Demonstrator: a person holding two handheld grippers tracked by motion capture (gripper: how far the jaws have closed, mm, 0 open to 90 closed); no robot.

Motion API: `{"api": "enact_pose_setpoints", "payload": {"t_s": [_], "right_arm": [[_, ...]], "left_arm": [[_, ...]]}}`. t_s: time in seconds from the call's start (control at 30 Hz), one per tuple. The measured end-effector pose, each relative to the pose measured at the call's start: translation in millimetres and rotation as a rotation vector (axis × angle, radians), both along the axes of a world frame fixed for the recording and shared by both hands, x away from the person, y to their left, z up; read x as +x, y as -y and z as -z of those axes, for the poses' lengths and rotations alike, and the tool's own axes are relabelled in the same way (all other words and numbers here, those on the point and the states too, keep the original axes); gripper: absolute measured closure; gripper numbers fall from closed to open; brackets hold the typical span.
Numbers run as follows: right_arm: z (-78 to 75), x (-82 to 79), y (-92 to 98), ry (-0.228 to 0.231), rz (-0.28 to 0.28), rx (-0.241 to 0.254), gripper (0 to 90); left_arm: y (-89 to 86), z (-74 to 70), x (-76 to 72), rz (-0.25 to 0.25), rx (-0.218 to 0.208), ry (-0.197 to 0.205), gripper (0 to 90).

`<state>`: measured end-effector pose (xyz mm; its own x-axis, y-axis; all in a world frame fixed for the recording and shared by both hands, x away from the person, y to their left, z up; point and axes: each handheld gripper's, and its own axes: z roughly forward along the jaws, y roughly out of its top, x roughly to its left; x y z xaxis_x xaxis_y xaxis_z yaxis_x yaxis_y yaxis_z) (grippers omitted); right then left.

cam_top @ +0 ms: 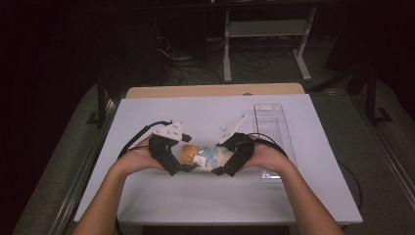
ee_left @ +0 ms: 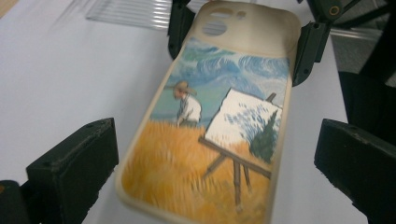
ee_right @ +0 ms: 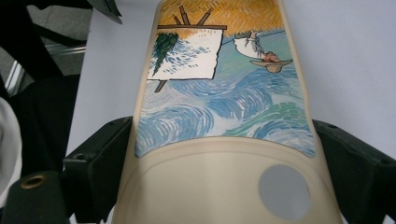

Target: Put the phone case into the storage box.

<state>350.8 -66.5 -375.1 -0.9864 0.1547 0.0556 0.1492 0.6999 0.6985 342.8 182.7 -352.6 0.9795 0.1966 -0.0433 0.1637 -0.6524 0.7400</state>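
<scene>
Right gripper (ee_right: 219,154) clamping phone case (ee_right: 219,93), left gripper (ee_left: 219,158) clear

A clear ribbed plastic tray (cam_top: 274,137) lies lengthwise near the right edge of the white table (cam_top: 195,196), while beyond the table's far edge a white metal stand (cam_top: 266,36) rises from the dark floor among loose black cables (cam_top: 191,63)
</scene>
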Motion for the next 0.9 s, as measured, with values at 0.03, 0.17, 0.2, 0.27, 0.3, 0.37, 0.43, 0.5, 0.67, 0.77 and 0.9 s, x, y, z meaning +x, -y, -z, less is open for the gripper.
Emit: {"api": "enact_pose_setpoints", "payload": {"t_s": [0.03, 0.17, 0.2, 0.27, 0.3, 0.37, 0.43, 0.5, 0.67, 0.77, 0.9], "right_arm": [[0.0, 0.5, 0.8, -0.001, 0.007, -0.003, 10.6], [0.8, 3.3, 4.6, -0.006, 0.047, -0.013, 10.6], [0.9, 4.2, 5.3, -0.003, 0.052, -0.01, 10.6], [0.9, 5.2, 7.3, -0.013, 0.067, -0.009, 10.6], [0.9, 5.9, 8.2, -0.012, 0.07, -0.007, 10.6], [0.5, 6.8, 9.5, -0.019, 0.085, -0.007, 10.6], [0.0, 8.3, 11.5, -0.017, 0.103, -0.004, 10.6], [-0.8, 8.7, 13.1, -0.019, 0.119, -0.005, 10.6], [-1.8, 9.7, 17.2, -0.034, 0.146, -0.003, 10.6], [-1.4, 11.6, 19.0, -0.024, 0.159, 0.001, 10.6], [-2.3, 12.8, 21.1, -0.029, 0.198, 0.007, 10.6]], "left_arm": [[-1.4, 0.2, -0.4, -0.013, -0.001, -0.002, 0.0], [-8.7, 3.6, -1.5, -0.072, 0.025, 0.021, 0.0], [-10.9, 5.2, -1.7, -0.093, 0.022, 0.014, 0.0], [-16.3, 7.8, -0.8, -0.126, 0.019, 0.008, 0.0], [-18.2, 8.6, -0.6, -0.136, 0.016, 0.006, 0.0], [-22.5, 10.4, -0.2, -0.158, 0.003, -0.006, 0.0], [-23.9, 12.9, -1.5, -0.181, -0.008, -0.017, 0.0], [-24.7, 15.5, -2.9, -0.203, 0.005, -0.011, 0.0], [-28.8, 23.5, -10.6, -0.252, 0.01, -0.002, 0.0], [-33.0, 27.9, -14.1, -0.305, -0.016, -0.007, 0.0], [-37.4, 36.2, -19.3, -0.369, -0.016, -0.001, 0.0]]}}
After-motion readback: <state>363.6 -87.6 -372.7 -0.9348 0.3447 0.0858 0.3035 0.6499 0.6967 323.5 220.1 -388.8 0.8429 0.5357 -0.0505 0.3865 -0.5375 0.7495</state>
